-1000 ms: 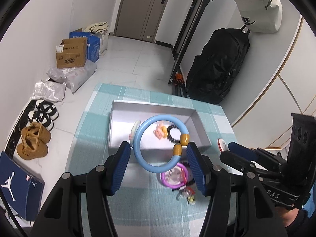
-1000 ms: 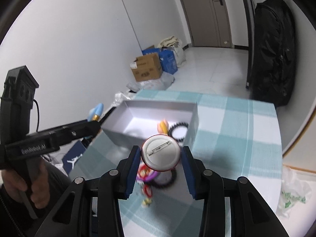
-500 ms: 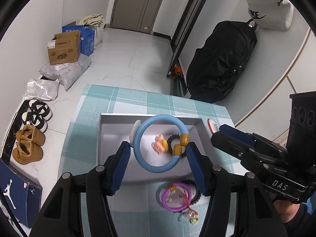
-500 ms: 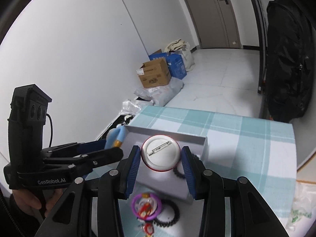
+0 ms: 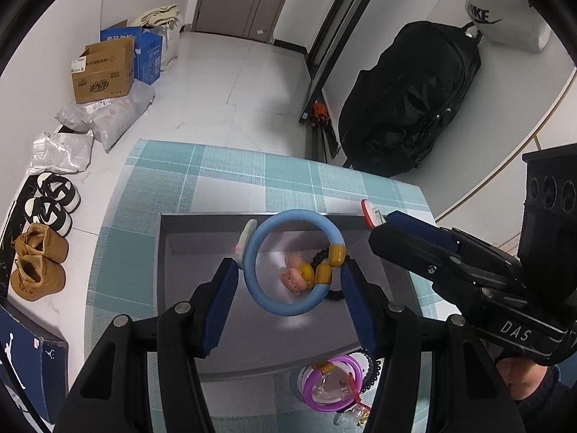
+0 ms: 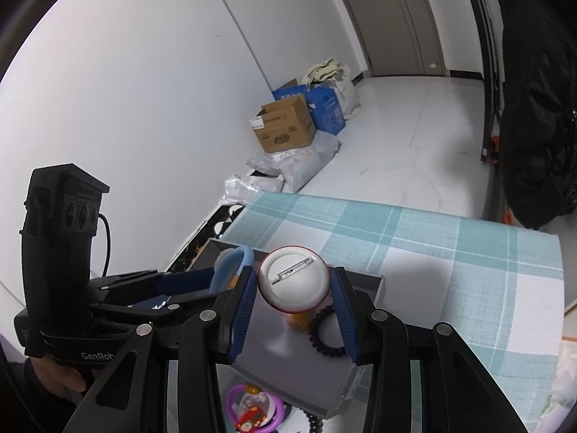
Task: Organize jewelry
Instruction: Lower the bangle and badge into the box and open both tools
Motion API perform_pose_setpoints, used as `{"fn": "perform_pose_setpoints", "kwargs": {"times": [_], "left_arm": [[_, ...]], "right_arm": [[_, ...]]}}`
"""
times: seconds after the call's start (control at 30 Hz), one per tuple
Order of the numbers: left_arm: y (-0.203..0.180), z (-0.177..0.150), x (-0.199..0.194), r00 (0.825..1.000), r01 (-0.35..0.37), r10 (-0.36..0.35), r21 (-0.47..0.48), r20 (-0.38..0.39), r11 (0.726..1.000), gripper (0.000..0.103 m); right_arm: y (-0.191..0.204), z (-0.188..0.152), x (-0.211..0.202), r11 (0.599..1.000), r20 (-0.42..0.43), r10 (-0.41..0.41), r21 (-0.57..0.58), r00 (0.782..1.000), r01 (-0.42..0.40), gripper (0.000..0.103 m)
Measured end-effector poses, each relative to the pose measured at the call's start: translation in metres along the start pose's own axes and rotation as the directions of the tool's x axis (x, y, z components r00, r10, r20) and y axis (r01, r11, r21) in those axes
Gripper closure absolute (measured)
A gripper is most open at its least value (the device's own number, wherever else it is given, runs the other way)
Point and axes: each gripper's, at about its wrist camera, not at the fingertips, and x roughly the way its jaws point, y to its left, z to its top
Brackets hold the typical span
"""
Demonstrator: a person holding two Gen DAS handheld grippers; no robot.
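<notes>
A table with a teal checked cloth (image 5: pixel 230 176) filled the middle of both views, and on it sat the grey box (image 5: pixel 187 288), open-topped, taking up the lower centre of the left view.

My left gripper (image 5: pixel 288 285) was closed partway on the blue bangle (image 5: pixel 267 288), one pad pressing each side of the ring, which hung over the inside of the box at frame centre. It looked stiff and light, with two yellow beads on its right side; I judged the smooth rim could slip, so the hold belonged across the plain blue arc, clear of the beads.

My right gripper (image 6: pixel 294 290) was closed on the round pin badge (image 6: pixel 293 281), its white back and clasp facing the camera, held by its edges above the box in the lower centre of the right view. It seemed thin, rigid and light; only the rim was safe to pinch.

In the box lay a black bead bracelet (image 6: pixel 324 335) and a small pink charm (image 5: pixel 293 276). A purple ring toy (image 5: pixel 333 384) waited outside, at the bottom edge.
</notes>
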Motion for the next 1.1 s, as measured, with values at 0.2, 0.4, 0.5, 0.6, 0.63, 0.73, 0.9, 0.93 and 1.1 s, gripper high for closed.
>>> {"fn": "perform_pose_setpoints", "kwargs": {"times": [0.2, 0.4, 0.5, 0.6, 0.63, 0.73, 0.9, 0.93, 1.1], "left_arm": [[-0.005, -0.002, 0.006, 1.0, -0.006, 0.007, 0.034, -0.021, 0.999, 0.049], [-0.004, 0.0, 0.009, 1.0, -0.003, 0.004, 0.04, -0.023, 0.999, 0.049], [0.0, 0.0, 0.01, 0.999, 0.02, -0.019, 0.018, -0.025, 1.0, 0.049], [-0.001, 0.0, 0.01, 0.999, 0.027, -0.027, 0.015, -0.018, 1.0, 0.049], [0.0, 0.0, 0.01, 0.999, 0.032, -0.031, 0.013, -0.017, 0.999, 0.049], [0.0, 0.002, 0.012, 0.998, 0.054, -0.054, 0.001, -0.026, 0.999, 0.049], [0.003, 0.003, 0.011, 0.994, 0.098, -0.099, -0.037, -0.038, 0.994, 0.048], [0.003, 0.003, 0.008, 0.995, 0.099, -0.1, -0.038, -0.026, 0.994, 0.047], [0.0, 0.0, -0.001, 0.997, 0.08, -0.08, -0.033, 0.004, 0.996, 0.044]], "right_arm": [[-0.008, -0.004, 0.001, 1.0, -0.017, -0.001, 0.024, 1.0, 0.001, 0.062], [-0.013, -0.004, 0.003, 0.999, -0.019, 0.005, 0.038, 1.0, -0.004, 0.062], [-0.015, -0.003, 0.004, 0.999, -0.021, 0.006, 0.051, 1.0, -0.005, 0.061], [-0.017, -0.004, 0.006, 0.998, -0.023, 0.015, 0.064, 1.0, -0.013, 0.06], [-0.018, -0.004, 0.006, 0.997, -0.019, 0.015, 0.07, 1.0, -0.014, 0.06], [-0.019, -0.003, 0.006, 0.997, -0.019, 0.02, 0.079, 1.0, -0.019, 0.06], [-0.02, -0.003, -0.005, 0.996, 0.018, 0.022, 0.082, 1.0, -0.024, 0.055], [-0.021, -0.004, -0.01, 0.996, 0.034, 0.023, 0.085, 0.999, -0.026, 0.052], [-0.022, -0.006, -0.027, 0.995, 0.078, 0.016, 0.1, 0.997, -0.024, 0.048]]}}
